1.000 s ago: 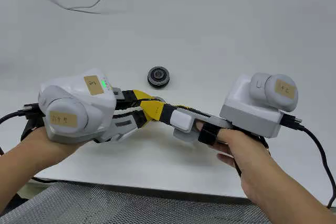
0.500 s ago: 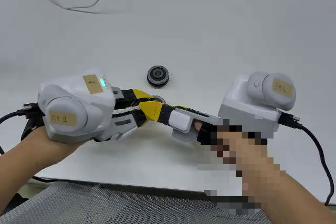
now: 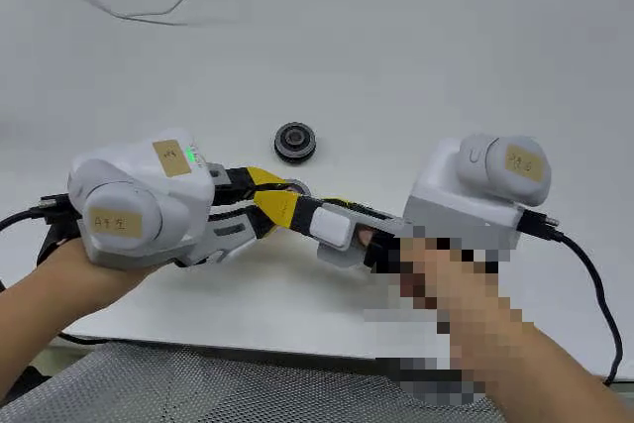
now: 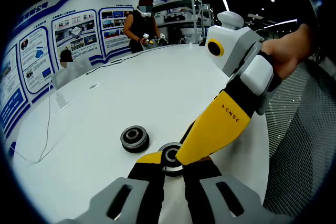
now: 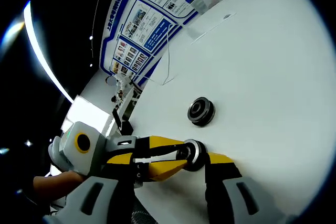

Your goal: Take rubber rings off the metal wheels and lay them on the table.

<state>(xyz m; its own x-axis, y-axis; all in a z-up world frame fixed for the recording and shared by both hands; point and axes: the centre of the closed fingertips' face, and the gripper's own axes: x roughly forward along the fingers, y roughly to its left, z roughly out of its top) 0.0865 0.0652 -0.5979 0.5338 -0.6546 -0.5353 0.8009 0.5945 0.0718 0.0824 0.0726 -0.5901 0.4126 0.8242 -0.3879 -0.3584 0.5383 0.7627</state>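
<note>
A metal wheel (image 3: pixel 296 188) with a silvery rim is held just above the table between both grippers. My left gripper (image 3: pixel 275 191) comes from the left and is shut on it; in the left gripper view the wheel (image 4: pixel 170 158) sits between the jaws of my left gripper (image 4: pixel 173 165). My right gripper (image 3: pixel 289 205) reaches in from the right, and in the right gripper view its jaws close on the same wheel (image 5: pixel 193 153). I cannot tell where this wheel's rubber ring is. A second wheel (image 3: pixel 296 142), with a dark rubber ring, lies flat on the table behind.
The white table (image 3: pixel 416 66) stretches far behind the wheels. A thin grey cable (image 3: pixel 149 15) lies at the back left. The table's front edge (image 3: pixel 297 356) runs close under both hands, with grey mesh below it.
Both grippers have drifted slightly left together while staying clamped on the wheel. The second wheel has not moved.
</note>
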